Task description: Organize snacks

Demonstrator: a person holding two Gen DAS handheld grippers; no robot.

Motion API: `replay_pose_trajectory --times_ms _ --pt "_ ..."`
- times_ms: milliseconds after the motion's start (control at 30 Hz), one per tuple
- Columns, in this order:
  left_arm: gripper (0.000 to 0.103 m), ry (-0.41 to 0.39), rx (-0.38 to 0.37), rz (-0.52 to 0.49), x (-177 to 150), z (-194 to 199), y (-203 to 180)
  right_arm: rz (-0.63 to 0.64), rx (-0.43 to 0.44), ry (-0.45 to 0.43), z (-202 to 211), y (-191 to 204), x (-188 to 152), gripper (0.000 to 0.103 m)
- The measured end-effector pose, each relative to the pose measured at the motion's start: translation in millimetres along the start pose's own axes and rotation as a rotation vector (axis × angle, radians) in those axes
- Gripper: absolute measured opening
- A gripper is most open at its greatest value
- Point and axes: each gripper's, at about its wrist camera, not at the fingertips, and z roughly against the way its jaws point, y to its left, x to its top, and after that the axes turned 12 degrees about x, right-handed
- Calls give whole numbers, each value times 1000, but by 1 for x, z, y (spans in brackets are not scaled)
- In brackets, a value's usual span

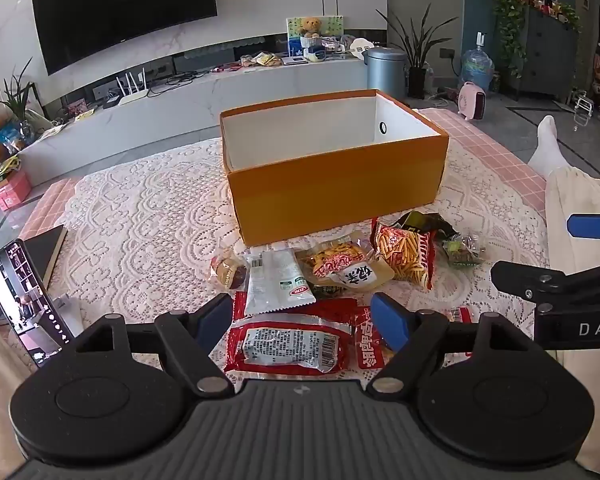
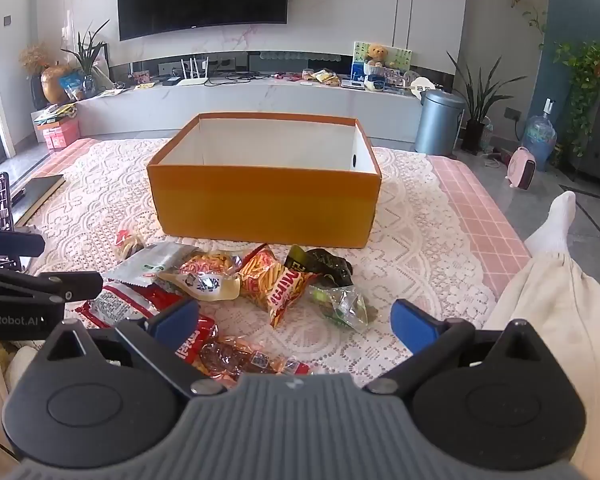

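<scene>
Both the left gripper (image 1: 304, 316) and the right gripper (image 2: 296, 322) are spread wide, holding nothing, above the snack packets (image 1: 328, 276). These lie loose on the lace cloth (image 1: 140, 216), just before the empty orange box (image 1: 336, 188).

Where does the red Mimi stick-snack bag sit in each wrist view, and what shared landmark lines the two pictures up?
Left wrist view: the red Mimi bag lies right of centre, below the orange box's right front corner.
Right wrist view: the same bag lies near the centre, below the middle of the box's front wall.
Shared landmark: the open orange box on the lace cloth, just behind the snack pile.
</scene>
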Motion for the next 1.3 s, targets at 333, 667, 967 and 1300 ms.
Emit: replay_pose_trajectory --times_ms 333,667,967,1300 --pt "92 2 1 -1 0 0 0 -1 -6 4 -1 -1 0 99" --pt "92 2 1 -1 0 0 0 -11 -11 22 -2 -2 -1 99" --pt "92 3 1 -1 0 0 0 -13 -14 26 -3 -2 -2 99" --pt "92 3 0 -1 0 0 0 -21 -19 38 -5 -3 -3 99"
